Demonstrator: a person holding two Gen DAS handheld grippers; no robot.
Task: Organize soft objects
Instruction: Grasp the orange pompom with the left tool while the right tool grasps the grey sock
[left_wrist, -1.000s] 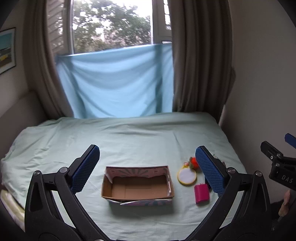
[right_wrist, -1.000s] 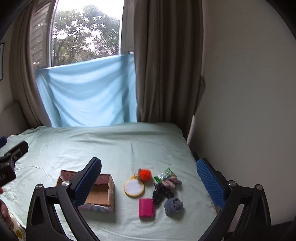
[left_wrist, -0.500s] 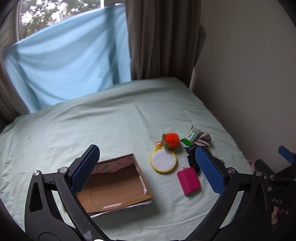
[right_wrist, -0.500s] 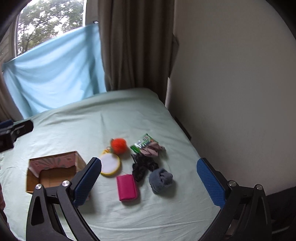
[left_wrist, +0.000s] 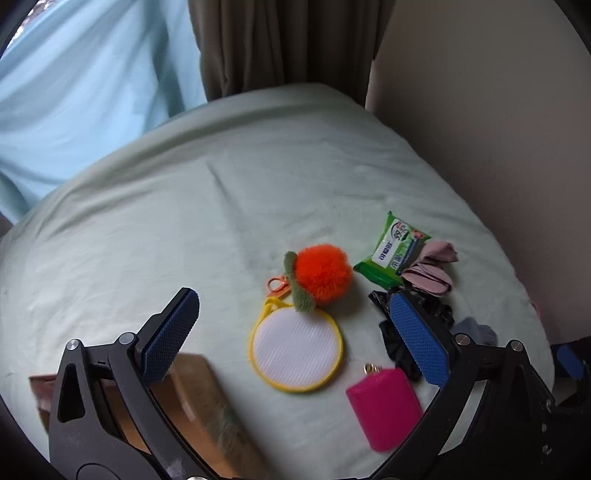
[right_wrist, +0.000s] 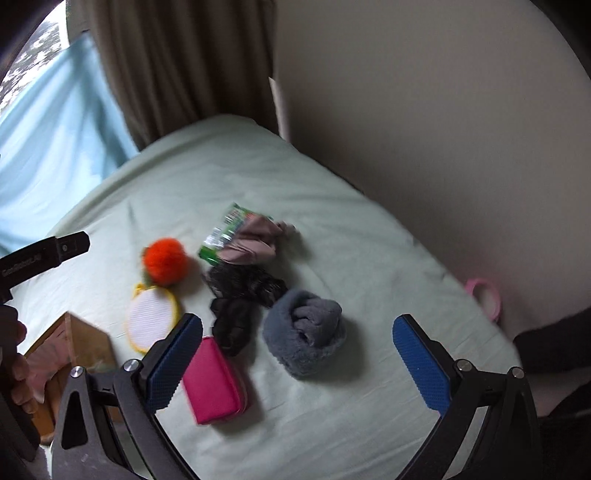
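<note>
On the pale green bed lie an orange pom-pom keychain (left_wrist: 322, 272), a round yellow-rimmed white pad (left_wrist: 295, 345), a pink pouch (left_wrist: 384, 408), a green tissue pack (left_wrist: 392, 254), pink cloth (left_wrist: 430, 269), black scrunchies (right_wrist: 240, 295) and a rolled grey sock (right_wrist: 304, 332). My left gripper (left_wrist: 293, 334) is open above the round pad. My right gripper (right_wrist: 299, 362) is open, above the grey sock and the pink pouch (right_wrist: 214, 384). A cardboard box (left_wrist: 192, 413) sits at lower left, partly hidden by the left gripper.
A beige wall (right_wrist: 424, 129) runs along the bed's right side, with brown curtains (left_wrist: 280, 44) and a light blue sheet (left_wrist: 74, 92) behind. A pink ring (right_wrist: 484, 297) lies at the bed's right edge. The far part of the bed (left_wrist: 258, 177) is bare sheet.
Both grippers have swung right and down toward the pile of soft things, which now looks larger and closer. The box has slid to the lower left. Both grippers stay open.
</note>
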